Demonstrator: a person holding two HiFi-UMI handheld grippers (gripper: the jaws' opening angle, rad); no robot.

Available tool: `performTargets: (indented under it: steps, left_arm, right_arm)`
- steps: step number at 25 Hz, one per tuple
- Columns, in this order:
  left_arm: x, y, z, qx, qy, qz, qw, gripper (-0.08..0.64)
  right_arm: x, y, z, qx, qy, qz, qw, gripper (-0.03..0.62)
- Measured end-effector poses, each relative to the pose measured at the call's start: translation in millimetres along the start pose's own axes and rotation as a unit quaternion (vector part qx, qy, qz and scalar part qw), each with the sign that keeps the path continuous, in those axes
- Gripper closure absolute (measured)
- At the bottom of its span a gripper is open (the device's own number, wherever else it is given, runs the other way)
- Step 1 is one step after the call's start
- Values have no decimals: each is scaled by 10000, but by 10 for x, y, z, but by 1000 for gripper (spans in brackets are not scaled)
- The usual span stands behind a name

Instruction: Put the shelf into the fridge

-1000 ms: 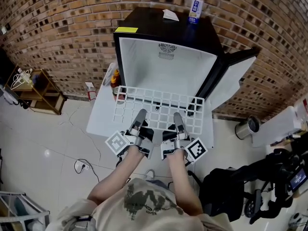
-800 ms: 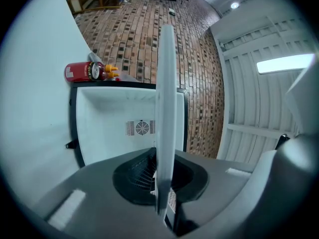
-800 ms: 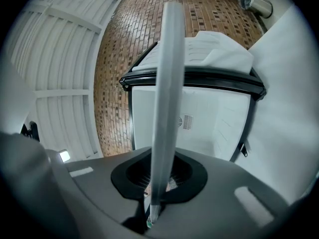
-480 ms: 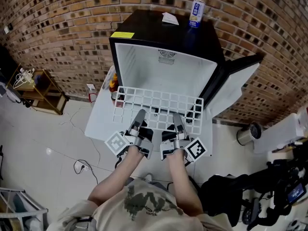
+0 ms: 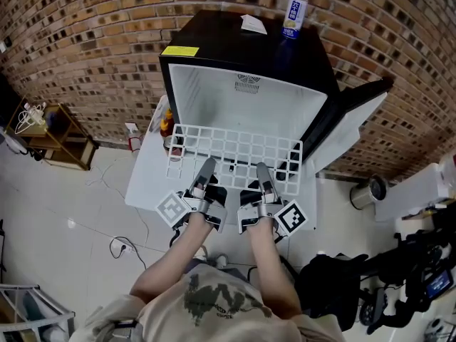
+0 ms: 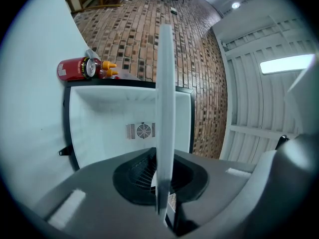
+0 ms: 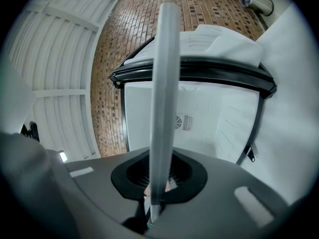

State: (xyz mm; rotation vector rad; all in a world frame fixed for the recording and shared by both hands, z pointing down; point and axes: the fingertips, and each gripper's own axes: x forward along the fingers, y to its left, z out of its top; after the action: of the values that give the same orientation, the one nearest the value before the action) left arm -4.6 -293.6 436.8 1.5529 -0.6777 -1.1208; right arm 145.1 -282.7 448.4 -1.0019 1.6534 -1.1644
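Both grippers are clamped on the white grid shelf (image 5: 235,148), which hangs level at the middle of the head view, just in front of the open fridge (image 5: 239,41). Its far edge sits at the mouth of the white cavity. The left gripper (image 5: 208,167) grips the near edge left of centre and the right gripper (image 5: 261,169) grips it right of centre, side by side.

In the left gripper view the shelf (image 6: 165,83) runs edge-on up the centre of the frame (a thin pale bar), pinched in the left gripper (image 6: 162,178). The fridge (image 6: 109,118) interior with its round vent lies behind. The right gripper view matches: the shelf (image 7: 165,73) is held in the right gripper (image 7: 158,180), and the fridge (image 7: 214,118) opening is beyond.

The fridge door (image 5: 349,123) swings open toward the right of the head view. A can (image 5: 294,11) stands on the fridge top, at upper centre.
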Motion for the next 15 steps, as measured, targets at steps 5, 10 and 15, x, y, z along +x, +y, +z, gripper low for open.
performTargets:
  steps: [5, 10, 15]
  left_arm:
    - [90, 86, 95, -10, 100, 101, 9999, 554]
    - [225, 149, 174, -95, 192, 131, 9997, 554]
    - [397, 170, 215, -143, 341, 96, 9993, 554]
  right_arm:
    - [94, -47, -10, 66, -205, -171, 9996, 563]
    - [194, -109, 9, 78, -378, -268, 9989, 565]
    - [327, -96, 75, 73, -486, -236, 9985, 565]
